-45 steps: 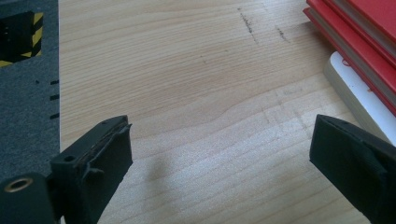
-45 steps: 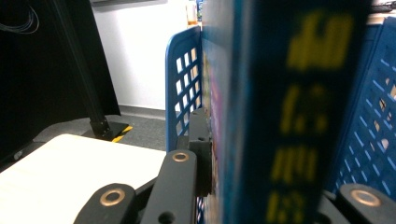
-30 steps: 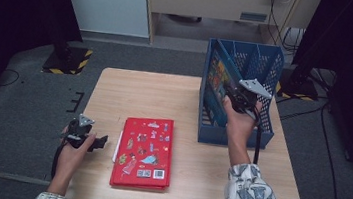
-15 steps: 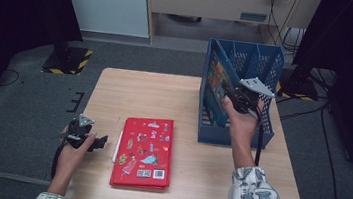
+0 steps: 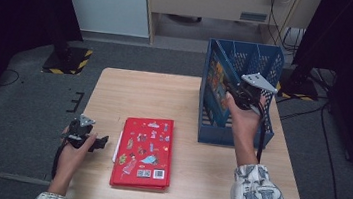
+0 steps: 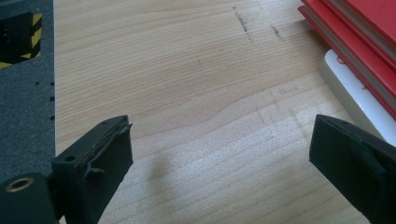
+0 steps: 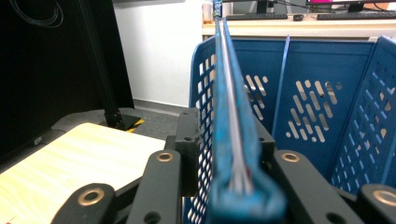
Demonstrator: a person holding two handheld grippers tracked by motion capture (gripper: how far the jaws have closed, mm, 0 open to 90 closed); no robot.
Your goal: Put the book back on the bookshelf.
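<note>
One blue book (image 7: 233, 135) stands on edge between the jaws of the right gripper (image 7: 232, 154), which are clamped on its lower part; in the right gripper view its thin edge rises straight up from the jaws, with pale page edges showing between the blue covers. These jaws have just been closing a little further, with the book between them. In the high view the same book (image 5: 215, 81) stands upright inside the blue crate (image 5: 256, 134), against the wall on the gripper's left, its illustrated cover facing the open tabletop (image 5: 154, 97). The right gripper (image 5: 238, 94) reaches into the crate from above, the person's right hand (image 5: 244, 118) around it.

One crate is on the tabletop, perforated with oval holes and split by dividers; the book sits in the leftmost compartment as the high view shows it.

Well apart from the right gripper, one stack of red books (image 5: 144, 152) lies flat, the top cover carrying small pictures. In the left gripper view at least two red covers (image 6: 359, 51) are stacked, with one white flat thing (image 6: 355, 95) under them at their edge.

The left gripper (image 5: 95, 140) rests just beside that stack, at the tabletop's near left edge, in the left hand (image 5: 75, 151). Its two jaws stand wide apart over bare wood, holding nothing.
</note>
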